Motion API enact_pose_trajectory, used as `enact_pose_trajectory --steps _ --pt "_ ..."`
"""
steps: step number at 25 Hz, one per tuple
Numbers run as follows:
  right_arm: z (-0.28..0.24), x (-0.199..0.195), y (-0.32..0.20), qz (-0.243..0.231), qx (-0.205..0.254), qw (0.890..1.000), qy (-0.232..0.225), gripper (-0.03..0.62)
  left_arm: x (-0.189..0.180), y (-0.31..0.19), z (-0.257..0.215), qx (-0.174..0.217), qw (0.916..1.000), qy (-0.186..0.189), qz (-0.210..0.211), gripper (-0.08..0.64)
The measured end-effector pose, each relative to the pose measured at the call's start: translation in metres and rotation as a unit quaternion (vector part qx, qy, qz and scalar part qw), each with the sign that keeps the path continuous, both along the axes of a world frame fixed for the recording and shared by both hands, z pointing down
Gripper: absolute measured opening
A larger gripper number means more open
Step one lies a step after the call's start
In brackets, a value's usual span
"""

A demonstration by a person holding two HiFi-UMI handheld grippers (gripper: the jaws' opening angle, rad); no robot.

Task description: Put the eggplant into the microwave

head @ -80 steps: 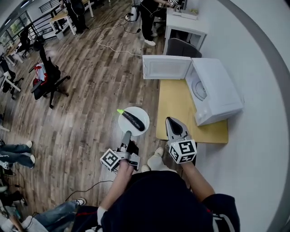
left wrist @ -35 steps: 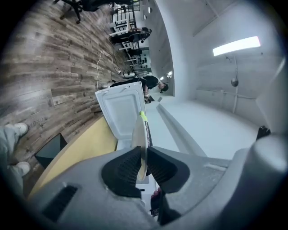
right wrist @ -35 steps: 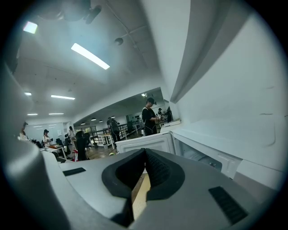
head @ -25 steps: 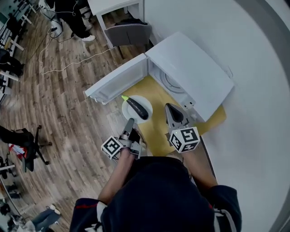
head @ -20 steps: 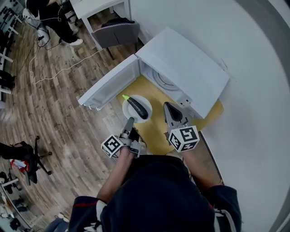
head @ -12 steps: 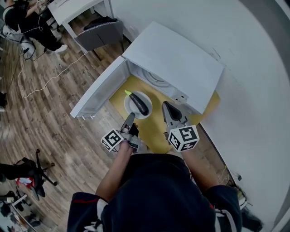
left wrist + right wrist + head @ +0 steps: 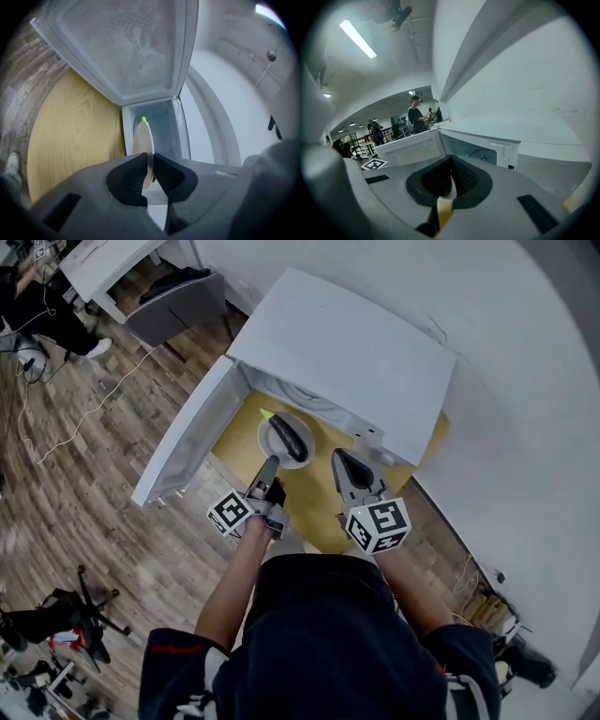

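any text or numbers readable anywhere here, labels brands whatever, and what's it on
None: no word, number or brand can be read in any view.
The cubes on the left gripper and right gripper: black-and-white square marker patterns, not letters.
The microwave: white, any print on its panel is too small to tell.
The plate and eggplant: no print.

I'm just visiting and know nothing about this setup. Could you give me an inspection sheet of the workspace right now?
Surface: yellow wooden table, bearing the microwave.
Job's things: white microwave, door open; eggplant lying on a white plate, held before the cavity.
Clutter: nothing seen.
Grippers: left gripper shut on the plate's rim; right gripper shut, empty, above the table.
Cables: white cable on the floor.
Surroundings: wooden floor, grey chair, white wall.
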State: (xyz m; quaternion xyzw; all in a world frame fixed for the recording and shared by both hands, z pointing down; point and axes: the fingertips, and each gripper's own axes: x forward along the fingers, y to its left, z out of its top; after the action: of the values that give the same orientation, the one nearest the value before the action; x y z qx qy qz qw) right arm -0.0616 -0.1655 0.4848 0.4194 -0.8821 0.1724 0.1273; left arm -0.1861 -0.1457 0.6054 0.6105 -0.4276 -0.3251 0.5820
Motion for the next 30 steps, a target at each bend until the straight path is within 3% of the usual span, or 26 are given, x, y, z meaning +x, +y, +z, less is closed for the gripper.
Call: enact_pose_trajectory --steps 17,25,30 --pt "0.020 0.016 -0.007 0.024 -0.021 0.999 0.024 0.012 0.009 -0.041 0.021 0.002 0.9993 0.037 0.007 0.026" --pt "0.029 0.021 -0.009 0.033 -0.033 0.998 0.031 0.012 0.011 -0.057 0.039 -0.001 0.9996 0.026 0.012 0.026" --pt "0.035 0.026 -0.011 0.039 -0.040 0.998 0.032 0.012 0.016 -0.066 0.038 0.005 0.9986 0.052 0.004 0.026"
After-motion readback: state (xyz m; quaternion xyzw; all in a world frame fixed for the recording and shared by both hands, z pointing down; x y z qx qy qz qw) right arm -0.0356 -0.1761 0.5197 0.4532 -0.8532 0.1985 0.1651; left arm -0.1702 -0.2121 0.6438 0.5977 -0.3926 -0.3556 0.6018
